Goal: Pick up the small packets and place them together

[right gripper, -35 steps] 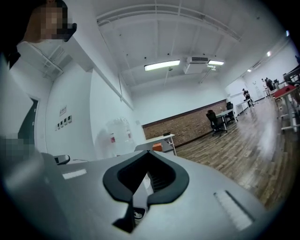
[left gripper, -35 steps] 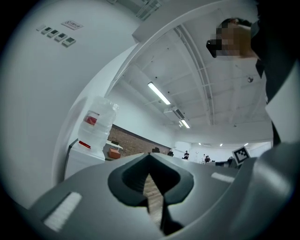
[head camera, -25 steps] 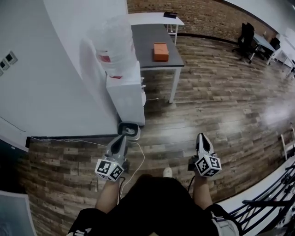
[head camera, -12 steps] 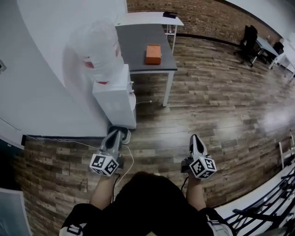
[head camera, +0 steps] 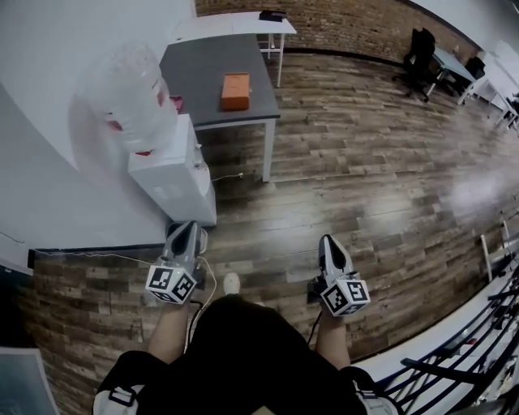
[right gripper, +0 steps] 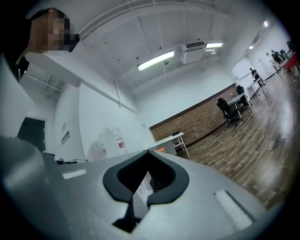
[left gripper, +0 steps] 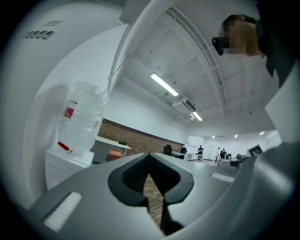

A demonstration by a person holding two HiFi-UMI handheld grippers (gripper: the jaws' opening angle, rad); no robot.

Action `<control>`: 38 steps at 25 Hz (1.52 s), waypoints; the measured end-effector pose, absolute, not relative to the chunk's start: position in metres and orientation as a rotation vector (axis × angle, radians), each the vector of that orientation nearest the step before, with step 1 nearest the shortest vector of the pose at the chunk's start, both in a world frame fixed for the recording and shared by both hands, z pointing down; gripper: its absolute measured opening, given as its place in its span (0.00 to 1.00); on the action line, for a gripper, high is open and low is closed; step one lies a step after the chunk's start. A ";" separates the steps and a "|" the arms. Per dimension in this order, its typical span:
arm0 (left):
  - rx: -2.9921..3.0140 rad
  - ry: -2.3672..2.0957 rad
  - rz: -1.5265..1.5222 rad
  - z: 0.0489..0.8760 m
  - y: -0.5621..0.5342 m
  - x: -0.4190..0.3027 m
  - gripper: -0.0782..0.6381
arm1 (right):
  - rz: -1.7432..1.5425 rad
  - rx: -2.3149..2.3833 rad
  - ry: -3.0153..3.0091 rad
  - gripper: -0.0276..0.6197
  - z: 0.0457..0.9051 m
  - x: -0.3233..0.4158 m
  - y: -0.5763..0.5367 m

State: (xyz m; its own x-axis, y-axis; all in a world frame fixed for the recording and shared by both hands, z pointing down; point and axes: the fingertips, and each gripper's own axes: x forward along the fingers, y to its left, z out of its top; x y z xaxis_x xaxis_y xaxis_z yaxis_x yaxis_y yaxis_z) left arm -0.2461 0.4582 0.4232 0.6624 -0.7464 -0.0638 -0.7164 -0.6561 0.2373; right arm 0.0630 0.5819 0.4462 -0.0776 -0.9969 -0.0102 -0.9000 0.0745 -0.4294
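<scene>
No small packets show in any view. An orange box [head camera: 235, 91] lies on a grey table [head camera: 203, 61] ahead and to the left; it also appears as the orange box [left gripper: 115, 154] in the left gripper view. My left gripper [head camera: 186, 233] is held level over the wooden floor, near the base of a water dispenser [head camera: 174, 174]. Its jaws are shut and empty. My right gripper [head camera: 328, 242] is level beside it, to the right, also shut on nothing. In each gripper view the jaw tips meet, for the left gripper [left gripper: 150, 155] and the right gripper [right gripper: 147, 153].
A large water bottle [head camera: 130, 97] tops the dispenser against the white wall. A white table [head camera: 231, 24] stands behind the grey one. A cable [head camera: 122, 258] runs along the floor. Office chairs [head camera: 418, 50] stand far right; a black railing [head camera: 478, 357] is at the lower right.
The dispenser, grey table and orange box have slid left in the head view as the person moves along. Both grippers have shifted slightly left and stay shut.
</scene>
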 end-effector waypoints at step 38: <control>2.751 -0.823 -0.230 0.443 0.240 -0.155 0.11 | -0.368 -2.223 1.866 0.05 0.450 0.117 0.408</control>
